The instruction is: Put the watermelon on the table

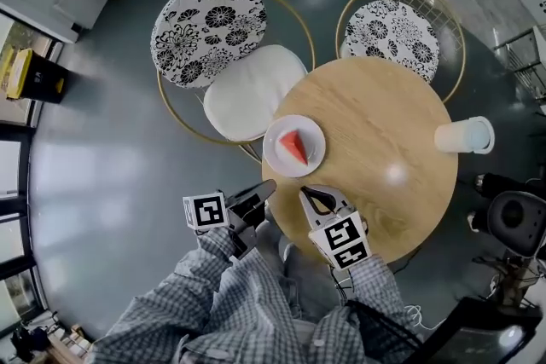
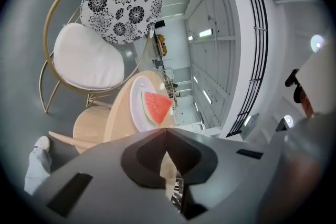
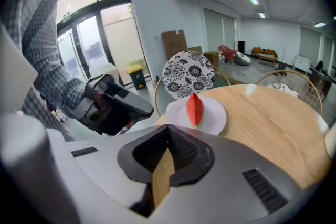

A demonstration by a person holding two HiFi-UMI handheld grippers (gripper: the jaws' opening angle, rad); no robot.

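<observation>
Grey jaws on the left gripper [image 1: 263, 190] and right gripper [image 1: 309, 197] are squeezed together, holding nothing. At twelve o'clock from them, the red watermelon slice [image 1: 293, 147] lies on a white plate [image 1: 273, 158] on the round wooden table [image 1: 384, 124]. The job looks finished. If the slice must leave the plate, the jaws need to open first.

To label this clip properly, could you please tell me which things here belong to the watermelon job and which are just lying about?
Part of the job: watermelon slice, white plate under it, wooden table, left gripper and right gripper, both shut and empty.

Just lying about: white cup, chair with white seat cushion, second chair.
</observation>
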